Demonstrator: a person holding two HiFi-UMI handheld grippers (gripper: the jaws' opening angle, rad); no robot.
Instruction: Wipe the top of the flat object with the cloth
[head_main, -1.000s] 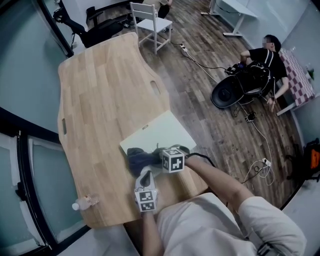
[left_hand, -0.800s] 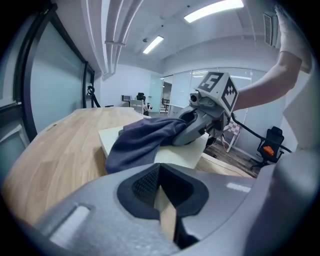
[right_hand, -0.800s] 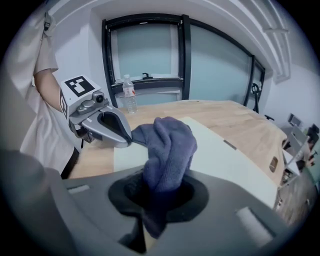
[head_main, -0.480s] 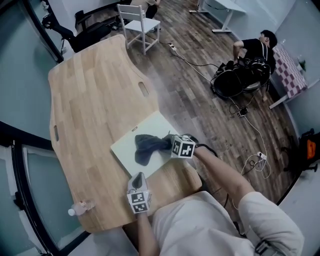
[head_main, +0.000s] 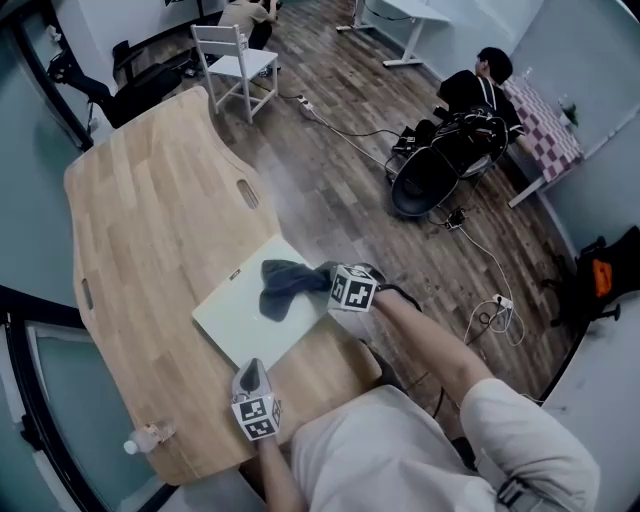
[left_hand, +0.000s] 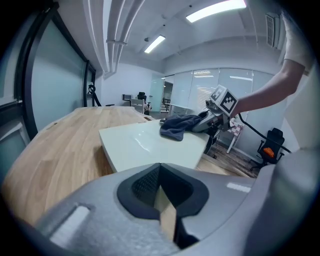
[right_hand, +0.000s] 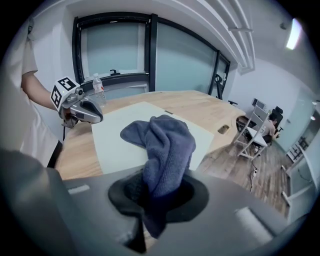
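The right gripper (right_hand: 161, 187) is clamped on a bunched dark blue cloth (head_main: 283, 287), which lies on the thin pale rectangular board (head_main: 235, 315) at the corner nearest the desk's floor-side edge. The board lies flat on the light wooden desk (head_main: 150, 220), turned at an angle, that corner close to the edge. Most of the board's top is bare on the side away from the right gripper. The left gripper (left_hand: 160, 172), jaws together on nothing, sits over the desk just beside the board's near corner. Beyond the board the desk runs wide and bare to its far end. A clear plastic bottle (head_main: 143, 438) lies at the near-left corner, well apart from the board
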